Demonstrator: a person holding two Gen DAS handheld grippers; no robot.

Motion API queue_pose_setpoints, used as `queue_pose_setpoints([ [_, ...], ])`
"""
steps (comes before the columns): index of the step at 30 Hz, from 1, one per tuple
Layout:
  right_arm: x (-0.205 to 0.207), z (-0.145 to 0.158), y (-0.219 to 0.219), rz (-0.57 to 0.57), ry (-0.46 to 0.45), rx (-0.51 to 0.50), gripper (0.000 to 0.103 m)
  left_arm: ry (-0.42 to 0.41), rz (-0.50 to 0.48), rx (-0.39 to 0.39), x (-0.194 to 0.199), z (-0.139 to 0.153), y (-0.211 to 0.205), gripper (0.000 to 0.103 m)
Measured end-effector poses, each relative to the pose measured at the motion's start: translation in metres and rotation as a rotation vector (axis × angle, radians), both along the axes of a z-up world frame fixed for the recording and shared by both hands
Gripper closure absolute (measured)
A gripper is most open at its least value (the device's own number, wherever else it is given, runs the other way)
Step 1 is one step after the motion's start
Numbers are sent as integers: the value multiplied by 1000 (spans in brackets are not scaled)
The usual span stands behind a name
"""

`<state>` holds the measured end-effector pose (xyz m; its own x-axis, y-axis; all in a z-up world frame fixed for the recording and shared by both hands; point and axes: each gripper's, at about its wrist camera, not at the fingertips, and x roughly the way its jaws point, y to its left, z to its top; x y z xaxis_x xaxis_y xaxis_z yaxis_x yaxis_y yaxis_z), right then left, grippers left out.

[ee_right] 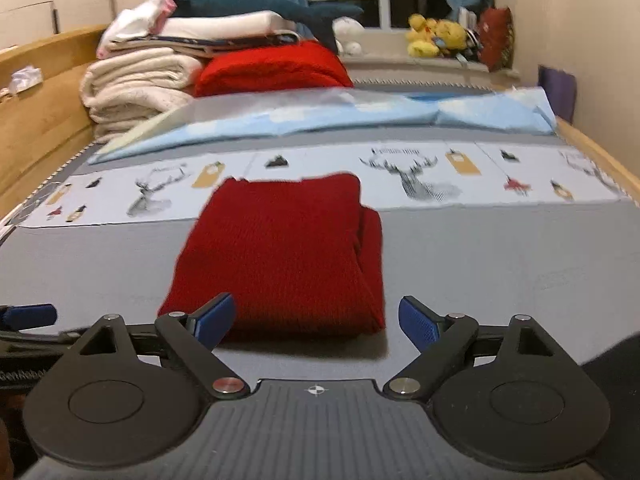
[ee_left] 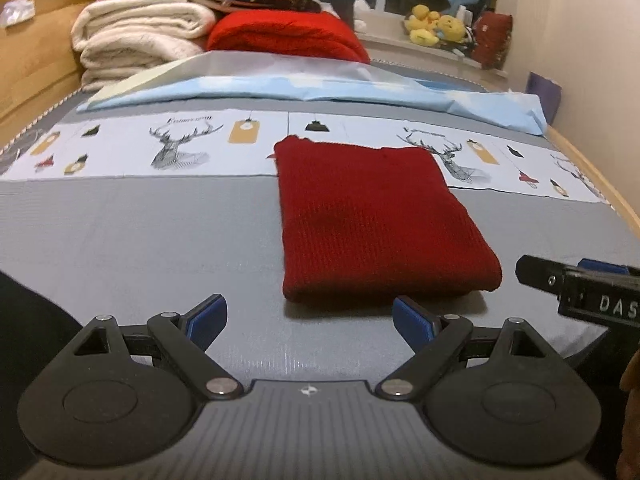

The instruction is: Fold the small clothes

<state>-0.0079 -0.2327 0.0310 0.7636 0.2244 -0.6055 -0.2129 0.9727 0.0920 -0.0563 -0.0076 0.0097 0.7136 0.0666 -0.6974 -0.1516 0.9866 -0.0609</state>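
A dark red knit garment [ee_left: 372, 216] lies folded into a flat rectangle on the grey bed cover [ee_left: 140, 240]. It also shows in the right wrist view [ee_right: 280, 256], with a folded layer along its right side. My left gripper [ee_left: 310, 322] is open and empty, just in front of the garment's near edge. My right gripper [ee_right: 316, 322] is open and empty, also just short of the near edge. The right gripper's body shows at the right edge of the left wrist view [ee_left: 580, 288]. A blue pad of the left gripper [ee_right: 28, 316] shows at the left edge of the right wrist view.
A stack of folded cream blankets [ee_left: 136, 36] and a bright red blanket [ee_left: 288, 36] sit at the far end of the bed. A light blue sheet [ee_left: 320, 92] lies across it. Wooden bed rails [ee_left: 36, 64] run along both sides. Yellow plush toys [ee_left: 436, 26] sit on the sill.
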Motion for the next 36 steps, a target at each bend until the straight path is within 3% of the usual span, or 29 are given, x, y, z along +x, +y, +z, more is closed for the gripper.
queue_pose_setpoints([
  [11, -8, -6, 20, 67, -4, -57, 13, -8, -21, 9, 2, -2, -5, 10],
  [36, -1, -10, 22, 57, 15, -58, 14, 1, -19, -9, 7, -7, 1, 10],
])
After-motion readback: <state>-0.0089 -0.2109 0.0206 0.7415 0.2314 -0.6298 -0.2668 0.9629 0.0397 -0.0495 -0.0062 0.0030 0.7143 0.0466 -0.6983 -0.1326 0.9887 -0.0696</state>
